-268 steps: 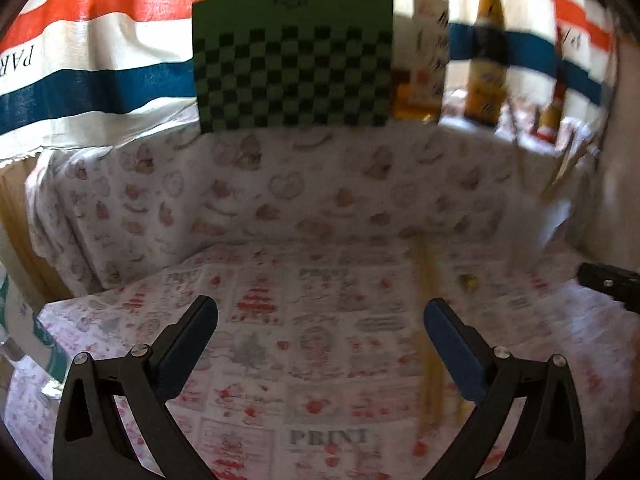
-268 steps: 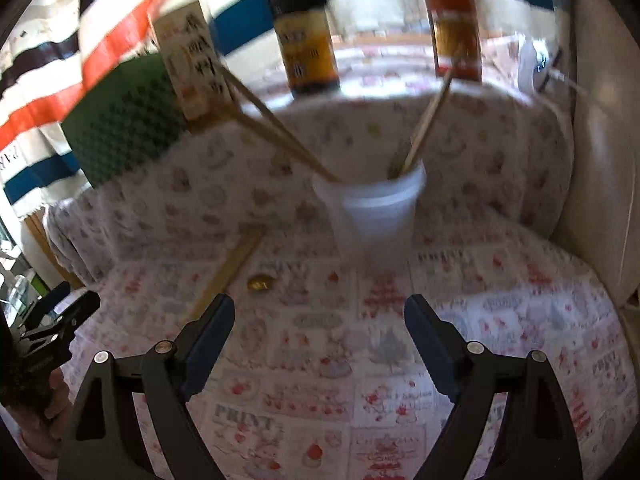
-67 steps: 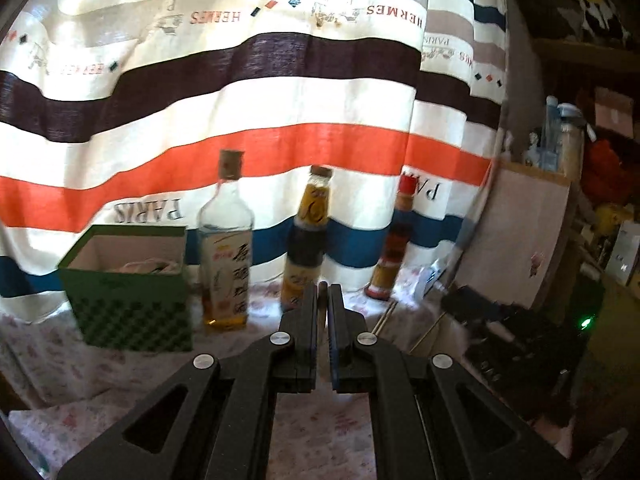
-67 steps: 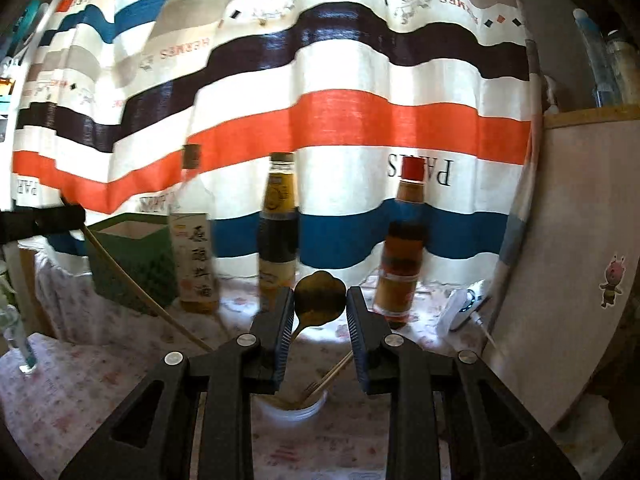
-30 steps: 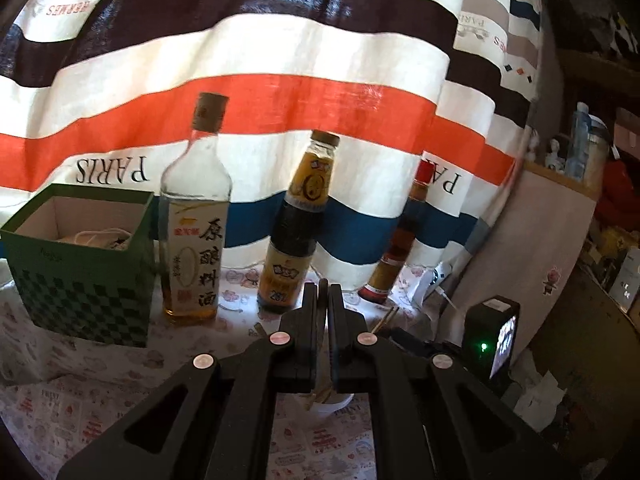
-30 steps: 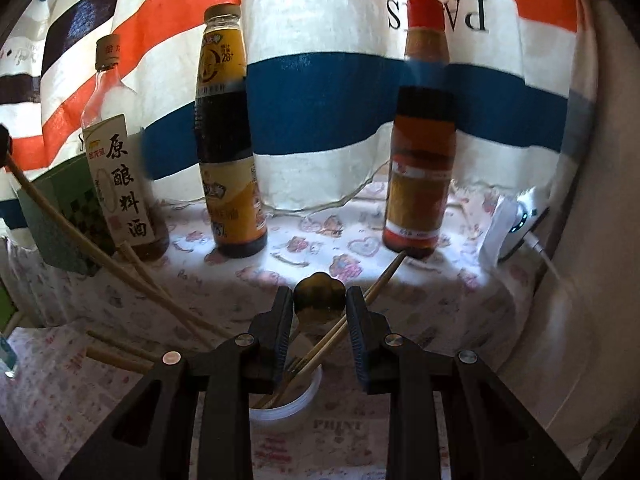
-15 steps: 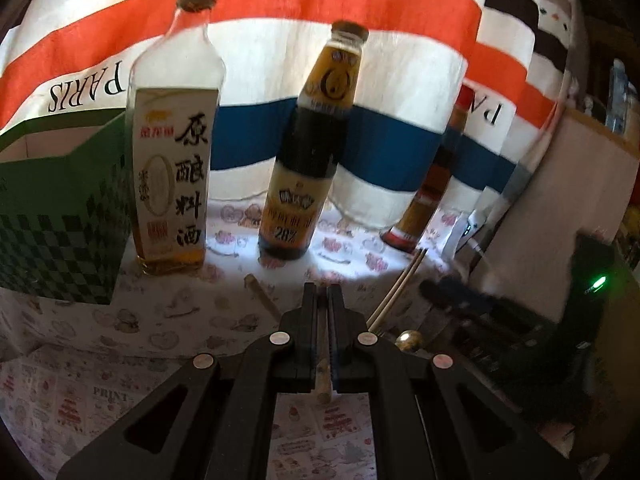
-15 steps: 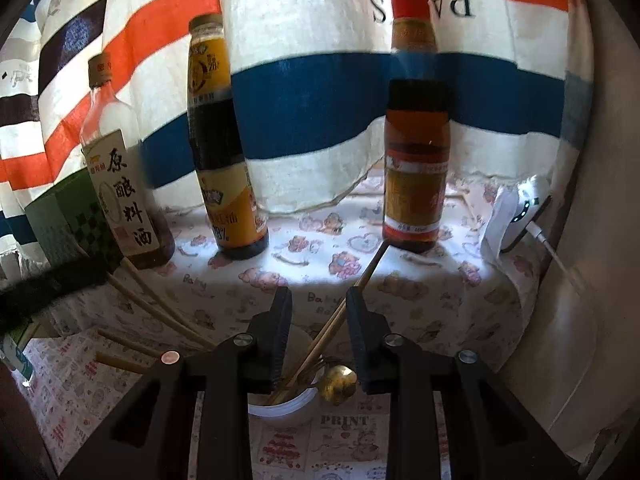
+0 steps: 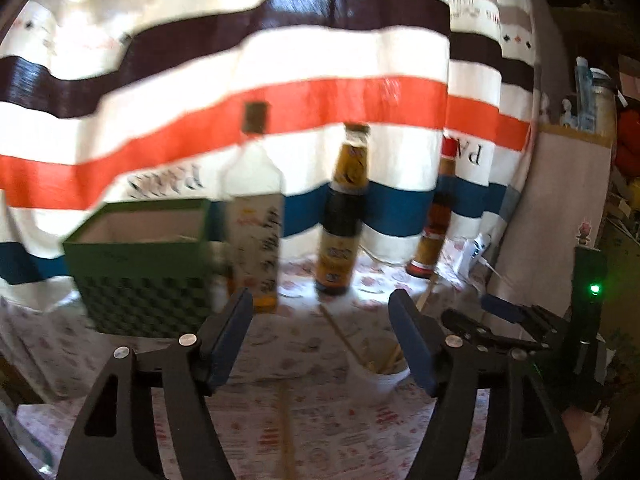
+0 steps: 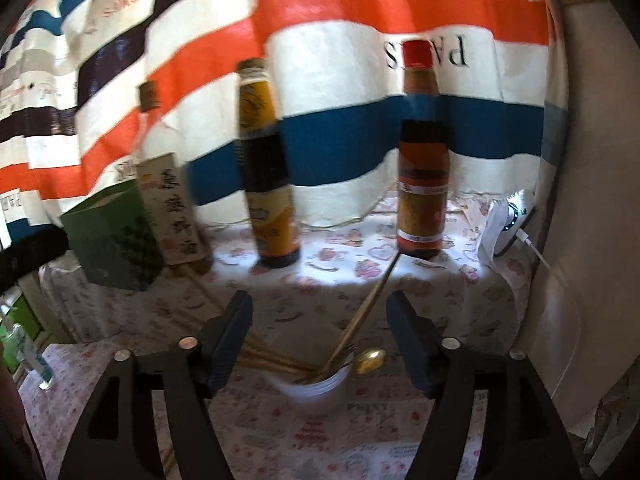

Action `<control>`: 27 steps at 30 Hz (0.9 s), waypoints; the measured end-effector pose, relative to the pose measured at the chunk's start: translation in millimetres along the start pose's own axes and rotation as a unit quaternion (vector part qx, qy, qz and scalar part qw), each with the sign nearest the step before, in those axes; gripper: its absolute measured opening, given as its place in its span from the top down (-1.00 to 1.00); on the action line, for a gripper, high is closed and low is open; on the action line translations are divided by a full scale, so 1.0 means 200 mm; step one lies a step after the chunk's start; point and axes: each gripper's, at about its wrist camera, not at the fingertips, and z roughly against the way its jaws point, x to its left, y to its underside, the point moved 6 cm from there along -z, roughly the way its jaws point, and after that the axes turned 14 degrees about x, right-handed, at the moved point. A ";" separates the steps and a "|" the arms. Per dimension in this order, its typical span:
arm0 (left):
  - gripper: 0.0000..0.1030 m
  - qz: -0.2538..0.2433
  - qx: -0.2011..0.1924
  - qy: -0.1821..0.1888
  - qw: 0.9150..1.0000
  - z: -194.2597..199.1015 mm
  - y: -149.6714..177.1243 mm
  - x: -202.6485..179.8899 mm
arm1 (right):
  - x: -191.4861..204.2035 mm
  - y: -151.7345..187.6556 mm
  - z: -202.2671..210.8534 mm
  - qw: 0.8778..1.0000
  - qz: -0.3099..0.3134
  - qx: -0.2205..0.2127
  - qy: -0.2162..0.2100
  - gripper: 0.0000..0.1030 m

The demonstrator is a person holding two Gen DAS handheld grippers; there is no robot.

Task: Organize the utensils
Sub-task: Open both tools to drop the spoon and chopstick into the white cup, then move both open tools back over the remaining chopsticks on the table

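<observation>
Right gripper [image 10: 319,336] low centre of its frame, jaws wide, just opened, nothing between the pads. Just beyond and below them sits the white cup [image 10: 316,390], chopsticks [image 10: 366,312] leaning out of it toward the upper right, more sticks fanning out to the left, and a gold spoon [image 10: 370,360] resting with its bowl on the cup's right rim. Left gripper [image 9: 320,340] also spread wide and empty, jaws just opened. In its view the cup [image 9: 378,380] is lower right of centre, partly behind the right finger, sticks poking up from it. One chopstick [image 9: 287,432] lies loose on the printed cloth [image 9: 328,440], bottom centre. Behind, mid-frame: a green box [image 9: 140,268] at left, then three bottles [image 9: 340,216] in a row against a striped curtain [image 9: 280,80]. The right gripper [image 9: 504,320] shows at the right edge.
</observation>
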 end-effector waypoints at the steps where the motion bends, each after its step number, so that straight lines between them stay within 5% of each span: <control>1: -0.34 -0.001 -0.005 -0.009 1.000 0.03 0.01 0.02 | 0.03 0.01 0.03 1.000 0.003 -0.005 -0.002 -0.51; 5: -0.49 0.005 -0.011 -0.021 1.000 0.09 0.07 0.08 | 0.11 0.04 0.12 1.000 0.003 -0.016 -0.014 -0.67; 13: -0.94 0.010 -0.023 -0.078 0.997 0.14 0.30 0.25 | 0.24 0.21 0.18 0.999 0.032 -0.010 -0.017 -0.67; 20: -0.96 0.049 0.020 -0.080 0.995 0.02 0.58 0.35 | 0.24 0.47 0.05 0.999 0.002 0.039 -0.033 -0.67; 27: -0.96 0.080 0.069 -0.102 0.989 -0.17 0.75 0.49 | 0.16 0.61 -0.19 0.995 -0.025 0.095 0.015 -0.67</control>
